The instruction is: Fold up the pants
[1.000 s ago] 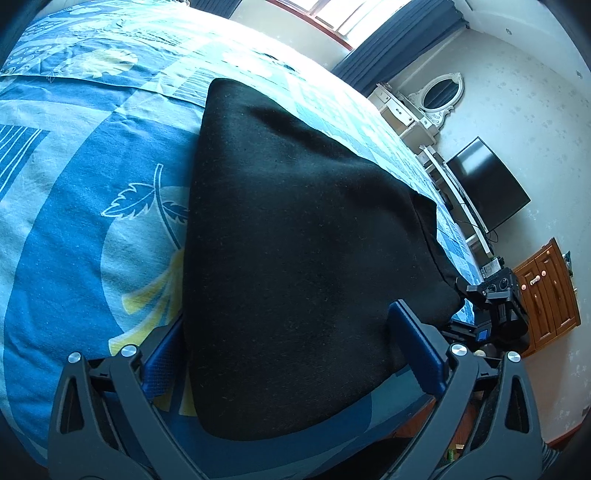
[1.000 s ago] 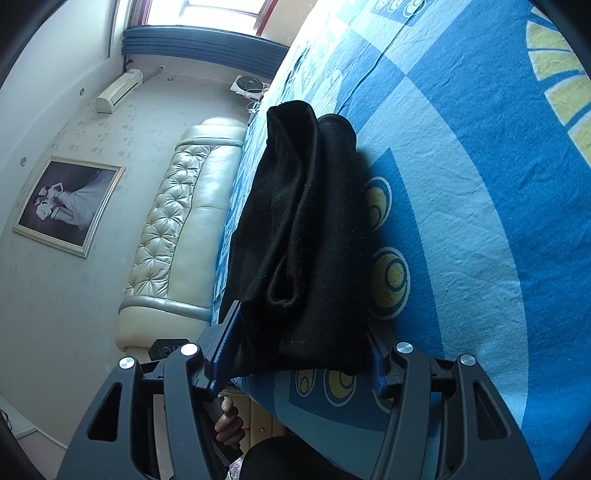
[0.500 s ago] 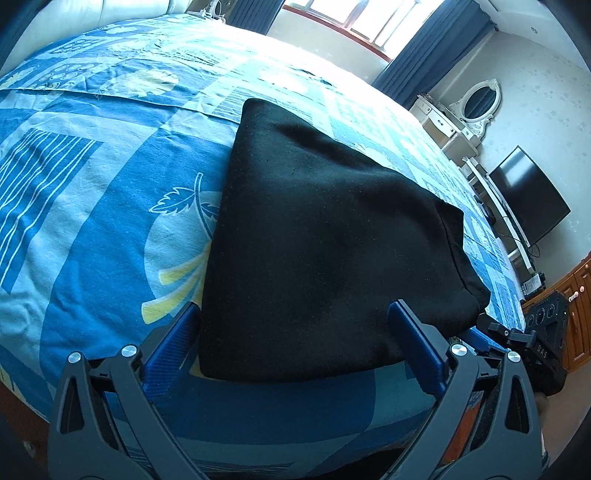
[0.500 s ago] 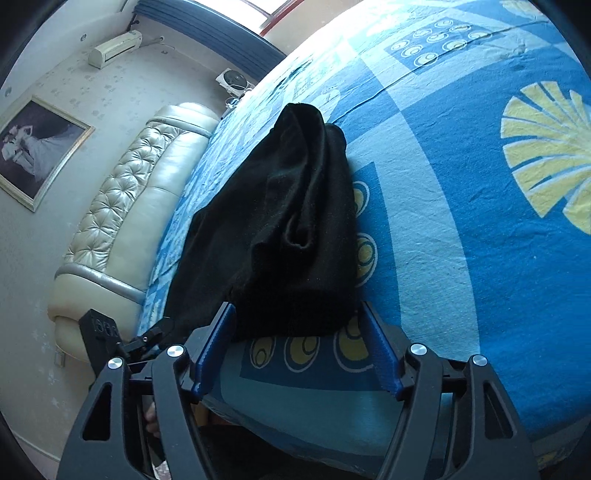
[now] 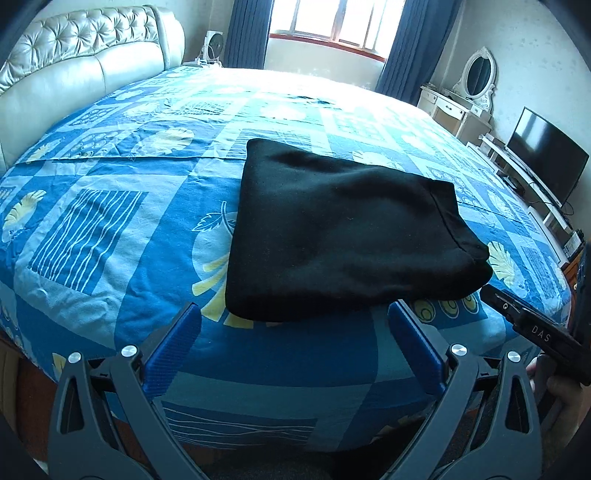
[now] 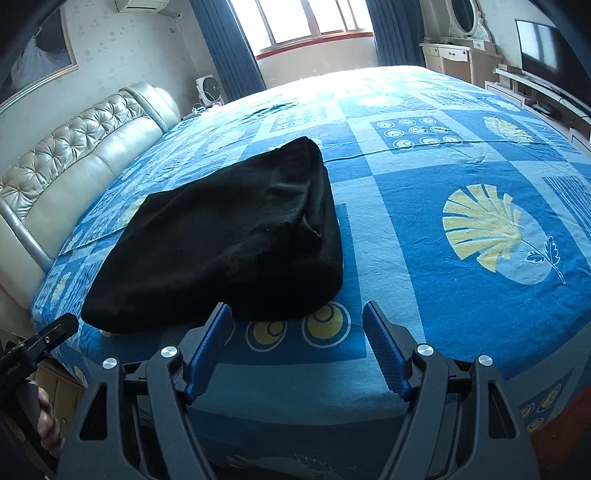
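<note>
The black pants (image 5: 343, 236) lie folded into a thick, roughly rectangular bundle on the bed (image 5: 110, 221), close to its near edge and nearer the bed's near corner on the headboard side than its middle. In the right wrist view the pants (image 6: 221, 247) show their stacked layers at the right end, where a hemmed edge curls open above a rounded fold. The cloth lies flat on the blue patterned bedsheet (image 6: 461, 288), covering part of a pale leaf print and stopping just short of a row of yellow rings.

The left gripper (image 5: 295, 328) hovers just off the near edge of the bundle, its blue-padded fingers (image 5: 173, 347) spread wide with nothing between them. The right gripper (image 6: 297, 325) hangs in front of the bundle's right end, likewise spread and empty, its left finger tip near the cloth, though contact cannot be told. Each gripper shows at the side of the other's view, a hand (image 6: 46, 424) gripping its handle.

Beyond the bed stand a tufted cream headboard (image 5: 74, 48), a window (image 5: 332, 22) with dark blue curtains, a white dressing table with an oval mirror (image 5: 478, 72), and a dark television (image 5: 546, 151) on a low stand.
</note>
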### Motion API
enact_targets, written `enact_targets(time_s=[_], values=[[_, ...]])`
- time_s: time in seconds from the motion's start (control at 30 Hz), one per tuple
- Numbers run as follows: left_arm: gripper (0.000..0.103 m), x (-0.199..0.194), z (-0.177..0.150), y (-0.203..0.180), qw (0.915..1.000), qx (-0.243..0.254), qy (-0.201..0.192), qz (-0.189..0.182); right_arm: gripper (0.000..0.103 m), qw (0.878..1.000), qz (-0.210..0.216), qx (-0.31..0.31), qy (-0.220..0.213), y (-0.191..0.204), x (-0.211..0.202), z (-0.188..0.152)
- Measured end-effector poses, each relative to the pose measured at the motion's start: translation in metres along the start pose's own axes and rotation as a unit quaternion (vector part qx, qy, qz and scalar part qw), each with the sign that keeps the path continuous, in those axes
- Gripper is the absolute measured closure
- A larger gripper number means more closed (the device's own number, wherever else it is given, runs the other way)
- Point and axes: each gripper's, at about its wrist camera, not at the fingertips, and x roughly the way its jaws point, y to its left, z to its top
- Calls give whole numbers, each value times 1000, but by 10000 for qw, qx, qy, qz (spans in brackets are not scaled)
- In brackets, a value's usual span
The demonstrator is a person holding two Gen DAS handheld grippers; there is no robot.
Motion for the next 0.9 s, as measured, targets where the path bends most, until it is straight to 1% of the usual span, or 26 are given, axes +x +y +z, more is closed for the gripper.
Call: enact_targets(time_s=[0.1,0.17,0.23,0.37,0.5,0.9], values=[[2,-2,-3,3,10000,-51,26,74,30,9999,-58,-132,0,10,1,-6],[2,-2,-1,4,9997,-72,49,210,30,9999,-79,-148,20,14,2,-12],[2,-5,-1,2,9994,-81,-49,328,30,9997,-124,-210,52,17,3,-15],[2,-6,-1,3,9994,-139,-54,302,30,9995,-188,-257,57,20,3,-14],[2,-5,-1,4,9990,-156,-41,409,29,9993,-240,-273,80,22,3,-17],[2,-3,-2,6,9989,-262,84,375,28,9991,-284,-309,85,27,1,-19]])
